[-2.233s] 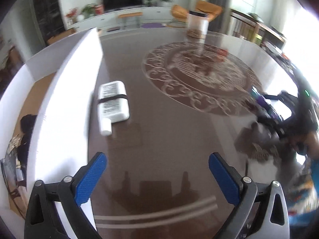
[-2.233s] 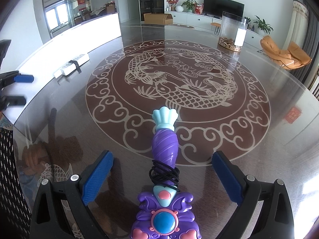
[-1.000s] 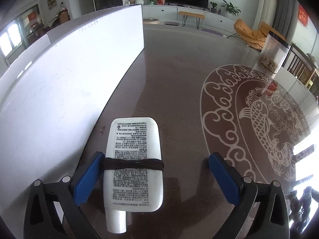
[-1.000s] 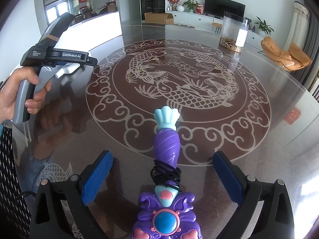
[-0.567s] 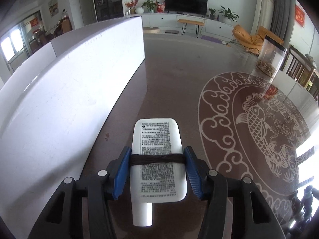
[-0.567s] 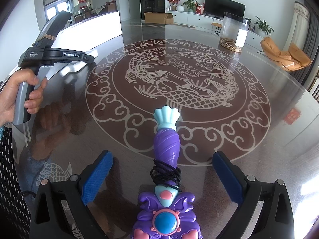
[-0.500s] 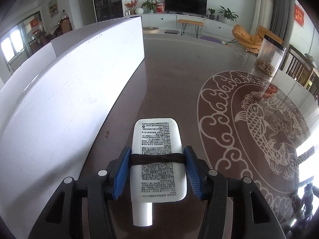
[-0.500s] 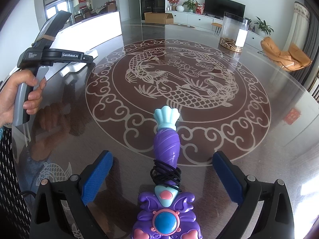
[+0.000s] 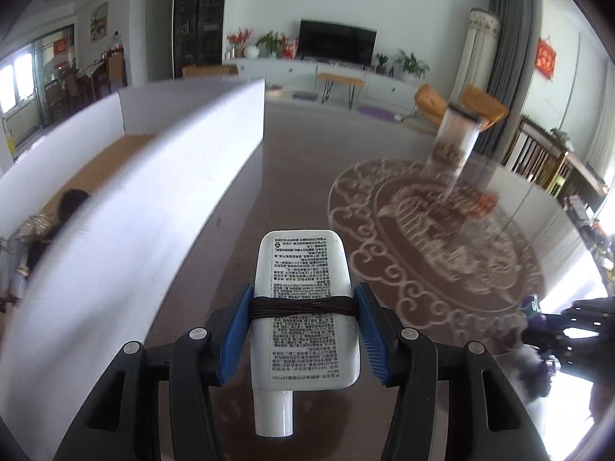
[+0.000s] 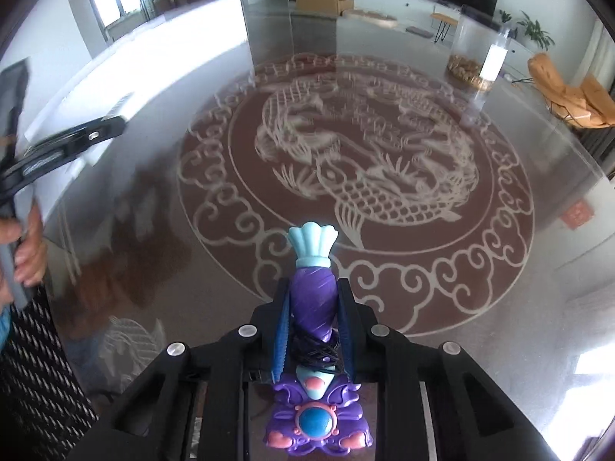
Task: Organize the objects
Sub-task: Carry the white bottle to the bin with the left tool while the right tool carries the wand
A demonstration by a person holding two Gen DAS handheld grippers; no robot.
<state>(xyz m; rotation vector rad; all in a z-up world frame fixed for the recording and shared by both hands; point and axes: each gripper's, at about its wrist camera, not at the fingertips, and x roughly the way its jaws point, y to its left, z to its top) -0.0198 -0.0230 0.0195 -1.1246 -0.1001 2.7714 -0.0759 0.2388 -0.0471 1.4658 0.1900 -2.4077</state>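
Note:
My left gripper [image 9: 303, 299] is shut on a white flat tube [image 9: 303, 307] with black print and a dark band round its middle, cap toward the camera, held above the glass table beside a white box wall [image 9: 127, 223]. My right gripper [image 10: 312, 299] is shut on the purple handle of a toy wand [image 10: 312, 292] with a light blue shell tip and a purple head with a blue gem [image 10: 315, 422]. The left gripper's body shows at the left in the right wrist view [image 10: 65, 146]. The right gripper shows dimly at the right in the left wrist view [image 9: 569, 330].
A round glass table [image 10: 499, 307] with a fish pattern lies under both grippers. A clear jar [image 10: 476, 53] with brown contents stands at its far side. The open white box [image 9: 96, 161] lies along the table's left edge, with a dark item [image 9: 71, 199] inside.
My right gripper has shut on the toy wand's handle and lifted it. My left gripper, shut on the white tube, has raised it off the table; the view is now higher and blurred.

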